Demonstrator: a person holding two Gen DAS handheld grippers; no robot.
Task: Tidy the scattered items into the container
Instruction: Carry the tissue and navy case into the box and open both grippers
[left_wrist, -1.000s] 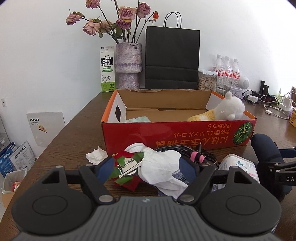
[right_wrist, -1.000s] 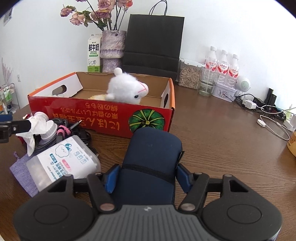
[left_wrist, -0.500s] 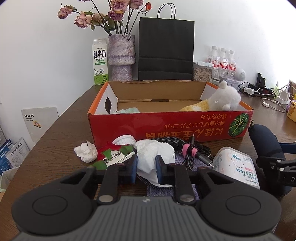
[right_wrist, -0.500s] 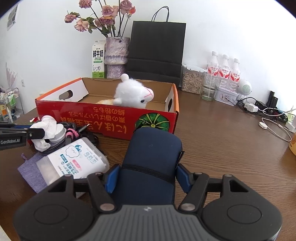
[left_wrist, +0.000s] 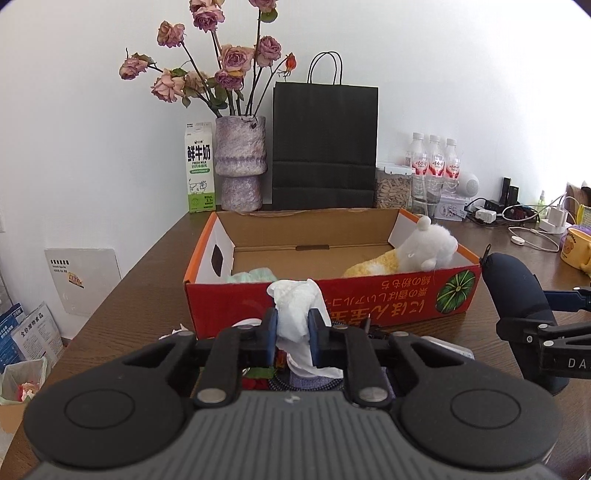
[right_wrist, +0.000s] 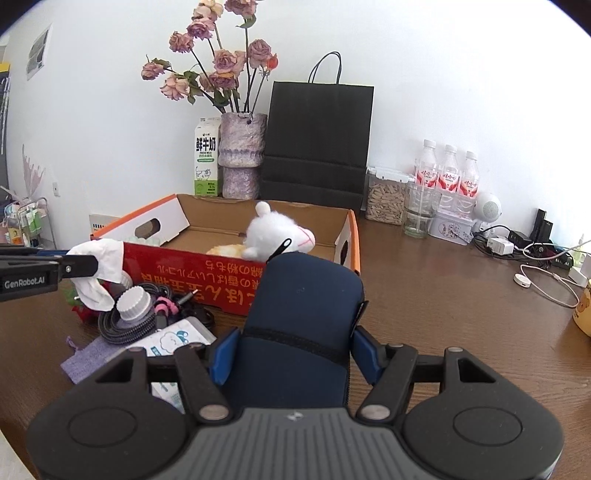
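Bright, even daylight in both views, strongest at the upper right, washing the white wall (left_wrist: 461, 74) pale. Soft sheen along the right edge of the wooden table (right_wrist: 461, 295). Heavy fisheye bowing and dark vignetted corners. Sharp throughout, shadows faint.

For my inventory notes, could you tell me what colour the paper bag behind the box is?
Black; the paper bag shows best in the left wrist view.

Three water bottles (right_wrist: 448, 170), one milk carton (left_wrist: 199, 172), one black paper bag (left_wrist: 325, 146), one vase (left_wrist: 241, 162).
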